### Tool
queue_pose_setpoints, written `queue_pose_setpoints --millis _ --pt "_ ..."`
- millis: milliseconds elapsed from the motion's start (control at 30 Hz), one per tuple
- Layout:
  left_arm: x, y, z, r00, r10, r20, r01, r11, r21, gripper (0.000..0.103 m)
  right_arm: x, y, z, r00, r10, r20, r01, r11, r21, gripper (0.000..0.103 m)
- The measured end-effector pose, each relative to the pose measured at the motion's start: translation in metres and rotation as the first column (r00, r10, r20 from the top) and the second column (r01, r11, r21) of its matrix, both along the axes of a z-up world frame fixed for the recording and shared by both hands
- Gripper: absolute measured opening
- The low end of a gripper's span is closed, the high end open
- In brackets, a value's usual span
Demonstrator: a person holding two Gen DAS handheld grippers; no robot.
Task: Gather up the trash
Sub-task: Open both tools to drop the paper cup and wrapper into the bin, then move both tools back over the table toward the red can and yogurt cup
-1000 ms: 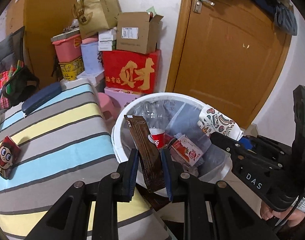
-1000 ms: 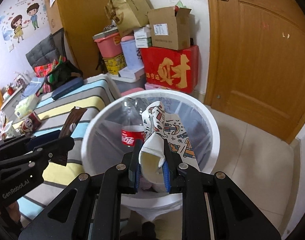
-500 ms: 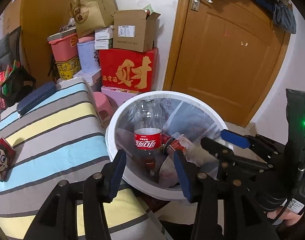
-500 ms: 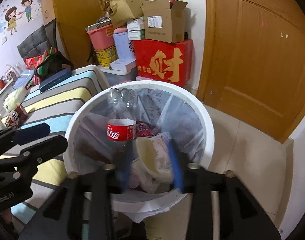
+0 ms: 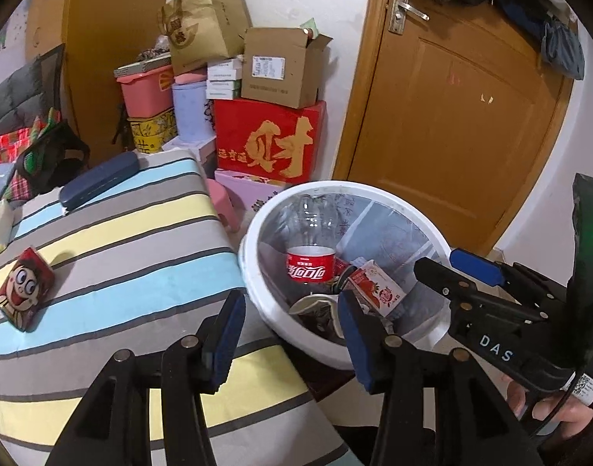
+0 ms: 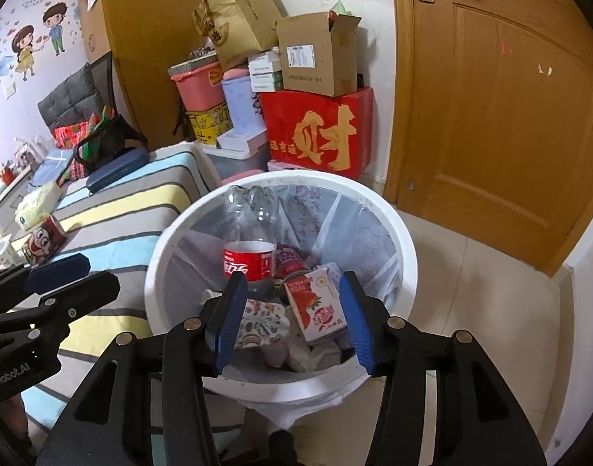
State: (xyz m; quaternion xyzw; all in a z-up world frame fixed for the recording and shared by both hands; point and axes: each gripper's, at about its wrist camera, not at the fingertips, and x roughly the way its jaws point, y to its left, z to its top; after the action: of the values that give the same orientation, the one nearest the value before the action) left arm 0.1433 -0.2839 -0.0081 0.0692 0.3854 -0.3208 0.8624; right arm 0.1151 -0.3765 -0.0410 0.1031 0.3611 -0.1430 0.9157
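Observation:
A white bin (image 5: 246, 250) (image 6: 407, 256) with a clear liner stands between the striped bed and the door. In it lie a cola bottle (image 5: 310, 270) (image 6: 249, 264), a strawberry milk carton (image 5: 378, 289) (image 6: 319, 306) and a patterned paper cup (image 6: 263, 320). My left gripper (image 5: 290, 310) is open and holds nothing, just above the bin's near-left rim. My right gripper (image 6: 292, 287) (image 5: 471, 272) hangs open over the bin with nothing between its pads. A red snack pack with a cartoon face (image 5: 24, 295) (image 6: 44, 240) lies on the bed.
The striped bed (image 5: 121, 240) carries a dark blue case (image 5: 98, 180) and a tissue pack (image 6: 38, 202). Stacked boxes (image 5: 269, 143) and a pink stool (image 5: 224, 202) stand behind the bin. A wooden door (image 6: 498, 116) is at right, with tiled floor (image 6: 482, 310) before it.
Both grippers have opened. The brown wrapper left my left gripper and the patterned cup left my right gripper. The cup now lies in the bin. The left view has shifted toward the bed.

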Motion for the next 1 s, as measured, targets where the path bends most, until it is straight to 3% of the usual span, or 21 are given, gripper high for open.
queue_pose_setpoints --millis 500,833,1000 --pt "-0.008 0.07 0.016 0.992 0.115 0.045 -0.114 0.993 -0.029 0.049 0.003 0.041 0.014 0.996 0.07 0.052 -0.07 0.998 -0.008 0.051" --pt "-0.008 0.134 0.02 0.974 0.217 0.06 -0.215 0.976 -0.044 0.05 0.013 0.081 0.019 0.988 0.136 0.078 -0.136 0.991 -0.014 0.051" --pt "-0.005 0.17 0.021 0.958 0.278 0.064 -0.275 0.96 -0.055 0.056 0.022 0.105 0.02 0.978 0.19 0.083 -0.189 0.982 -0.021 0.052"
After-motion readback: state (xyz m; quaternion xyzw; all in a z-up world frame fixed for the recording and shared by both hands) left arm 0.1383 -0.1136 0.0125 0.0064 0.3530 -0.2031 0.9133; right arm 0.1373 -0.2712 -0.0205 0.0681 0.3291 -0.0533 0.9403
